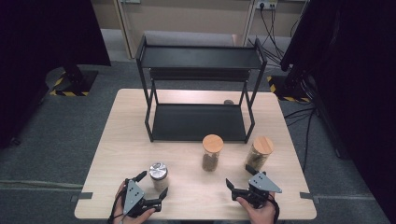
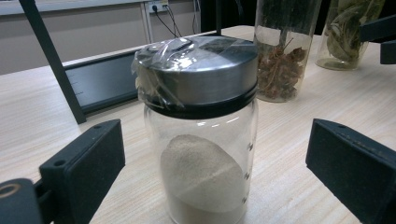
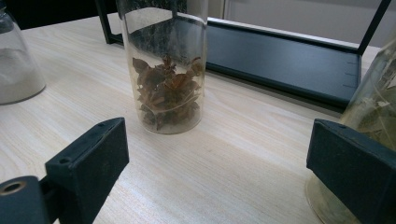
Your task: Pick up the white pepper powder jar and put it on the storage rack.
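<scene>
My left gripper (image 2: 210,158) gapes wide around the metal-lidded powder jar (image 2: 201,126), whose plastic-wrapped lid my left gripper view reveals.

So on the desk (image 1: 121,140) there's a two-level rack (image 1: 198,93) at the back. In front of it stand three jars in a loose row: the metal-lid jar (image 1: 159,176) nearest on the left, the middle jar (image 1: 212,152) just before the rack, and the right jar (image 1: 259,152) off its right corner.
</scene>
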A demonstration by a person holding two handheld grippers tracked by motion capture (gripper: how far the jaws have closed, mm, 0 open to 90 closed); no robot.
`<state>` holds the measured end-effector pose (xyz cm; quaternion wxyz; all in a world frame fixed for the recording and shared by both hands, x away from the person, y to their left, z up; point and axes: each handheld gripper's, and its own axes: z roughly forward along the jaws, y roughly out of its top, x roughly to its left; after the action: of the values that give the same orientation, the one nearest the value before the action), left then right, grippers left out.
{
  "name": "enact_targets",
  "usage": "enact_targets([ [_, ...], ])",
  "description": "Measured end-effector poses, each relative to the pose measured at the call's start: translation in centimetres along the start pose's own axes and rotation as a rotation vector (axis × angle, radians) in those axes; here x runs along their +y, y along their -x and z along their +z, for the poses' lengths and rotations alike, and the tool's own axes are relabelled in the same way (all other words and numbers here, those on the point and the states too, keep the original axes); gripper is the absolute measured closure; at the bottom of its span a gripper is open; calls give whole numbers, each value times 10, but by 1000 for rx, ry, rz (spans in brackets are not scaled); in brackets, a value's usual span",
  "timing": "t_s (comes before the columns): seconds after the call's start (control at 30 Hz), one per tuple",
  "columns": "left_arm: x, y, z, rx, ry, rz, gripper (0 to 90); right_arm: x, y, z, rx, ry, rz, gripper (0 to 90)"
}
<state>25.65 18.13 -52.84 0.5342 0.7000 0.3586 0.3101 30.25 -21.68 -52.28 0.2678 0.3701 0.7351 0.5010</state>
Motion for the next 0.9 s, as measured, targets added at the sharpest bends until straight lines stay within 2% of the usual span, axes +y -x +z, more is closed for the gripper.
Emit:
enact_targets([
  [0.4,11,4,-1,17,48,17,69,0,-2,1,-4,-11,-14,57],
  [0.9,19,1,12,30,57,-8,139,1,-2,1,-2,-14,-17,57],
])
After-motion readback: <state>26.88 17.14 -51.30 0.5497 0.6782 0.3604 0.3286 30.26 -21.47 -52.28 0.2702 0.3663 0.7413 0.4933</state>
